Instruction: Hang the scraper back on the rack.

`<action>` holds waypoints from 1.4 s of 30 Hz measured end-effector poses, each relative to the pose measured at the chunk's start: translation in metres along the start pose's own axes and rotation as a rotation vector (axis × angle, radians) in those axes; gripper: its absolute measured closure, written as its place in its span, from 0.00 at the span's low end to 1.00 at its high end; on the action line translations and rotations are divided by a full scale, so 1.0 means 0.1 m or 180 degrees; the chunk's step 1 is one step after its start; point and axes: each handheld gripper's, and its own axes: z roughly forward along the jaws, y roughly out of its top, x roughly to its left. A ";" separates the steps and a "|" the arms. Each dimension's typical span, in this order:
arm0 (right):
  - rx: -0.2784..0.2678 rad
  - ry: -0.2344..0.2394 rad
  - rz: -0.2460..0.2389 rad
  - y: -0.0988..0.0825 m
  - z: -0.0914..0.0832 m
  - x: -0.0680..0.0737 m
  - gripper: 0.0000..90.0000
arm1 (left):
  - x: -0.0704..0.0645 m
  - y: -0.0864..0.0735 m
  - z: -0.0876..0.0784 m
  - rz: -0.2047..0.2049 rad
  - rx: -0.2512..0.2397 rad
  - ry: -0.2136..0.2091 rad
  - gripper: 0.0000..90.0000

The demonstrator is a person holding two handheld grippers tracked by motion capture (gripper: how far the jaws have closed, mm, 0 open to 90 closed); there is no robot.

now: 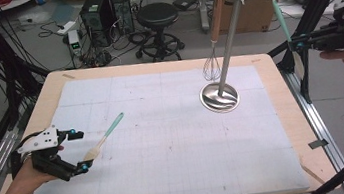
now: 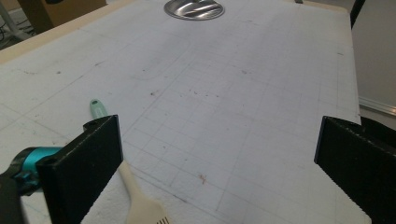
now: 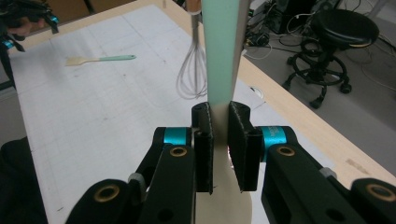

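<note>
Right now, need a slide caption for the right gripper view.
Right gripper clamps a mint-handled spatula upright, whisk hanging beyond it over the gridded mat.

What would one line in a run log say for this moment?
right gripper: shut on spatula, raised | left gripper: open beside brush | whisk: hanging on stand

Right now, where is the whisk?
In the high view the whisk hangs from the metal stand at the table's far right, its wire head just left of the stand's pole, above the round base.
</note>
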 end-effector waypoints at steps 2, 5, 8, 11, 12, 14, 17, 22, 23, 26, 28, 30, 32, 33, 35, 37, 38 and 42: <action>0.0010 -0.0015 0.0017 0.02 0.00 -0.03 0.90 | 0.00 0.00 -0.01 0.0001 -0.0002 0.0007 0.02; 0.0017 -0.0019 0.0012 0.06 0.01 -0.06 0.90 | 0.01 0.00 -0.02 0.0002 -0.0018 0.0004 0.02; 0.0040 -0.0038 0.0012 0.09 0.01 -0.10 0.90 | 0.01 0.00 -0.02 0.0007 -0.0006 0.0009 0.02; 0.0066 -0.0061 0.0017 0.11 0.02 -0.13 0.89 | 0.01 0.00 -0.03 0.0002 -0.0002 0.0016 0.02; 0.0070 -0.0060 0.0027 0.11 0.02 -0.14 0.90 | 0.01 0.00 -0.03 -0.0003 -0.0002 0.0016 0.02; 0.0076 -0.0065 0.0020 0.11 0.04 -0.16 0.90 | 0.01 0.00 -0.03 0.0000 -0.0004 0.0016 0.02; 0.0067 -0.0052 0.0030 0.11 0.05 -0.17 0.89 | 0.01 0.00 -0.03 -0.0001 -0.0001 0.0015 0.02; 0.0065 -0.0068 0.0045 0.13 0.06 -0.21 0.90 | 0.01 0.00 -0.03 0.0001 0.0003 0.0019 0.02; 0.0074 -0.0062 0.0051 0.14 0.07 -0.21 0.89 | 0.01 0.00 -0.03 0.0000 0.0006 0.0018 0.02; 0.0084 -0.0062 0.0043 0.15 0.08 -0.22 0.90 | 0.01 0.00 -0.02 -0.0006 0.0007 0.0022 0.02; 0.0082 -0.0052 0.0075 0.14 0.09 -0.24 0.89 | 0.01 0.00 -0.02 -0.0005 0.0006 0.0018 0.02; 0.0095 -0.0046 0.0080 0.13 0.11 -0.25 0.89 | 0.01 0.00 -0.02 -0.0013 0.0005 0.0022 0.02; 0.0100 -0.0041 0.0071 0.13 0.13 -0.25 0.89 | 0.01 0.00 -0.02 -0.0009 0.0010 0.0017 0.02; 0.0100 -0.0033 0.0070 0.13 0.13 -0.25 0.89 | 0.01 0.00 -0.01 -0.0006 0.0017 0.0014 0.02; 0.0108 -0.0018 0.0080 0.13 0.15 -0.26 0.89 | 0.01 0.00 -0.01 0.0001 0.0018 0.0014 0.02; 0.0109 -0.0001 0.0072 0.13 0.17 -0.26 0.89 | 0.01 0.00 -0.01 -0.0008 0.0010 0.0015 0.02; 0.0117 0.0001 0.0063 0.13 0.18 -0.26 0.89 | 0.01 0.00 -0.02 -0.0007 0.0010 0.0015 0.02; 0.0116 0.0025 0.0075 0.14 0.23 -0.27 0.90 | 0.02 -0.01 -0.02 -0.0001 0.0010 0.0015 0.02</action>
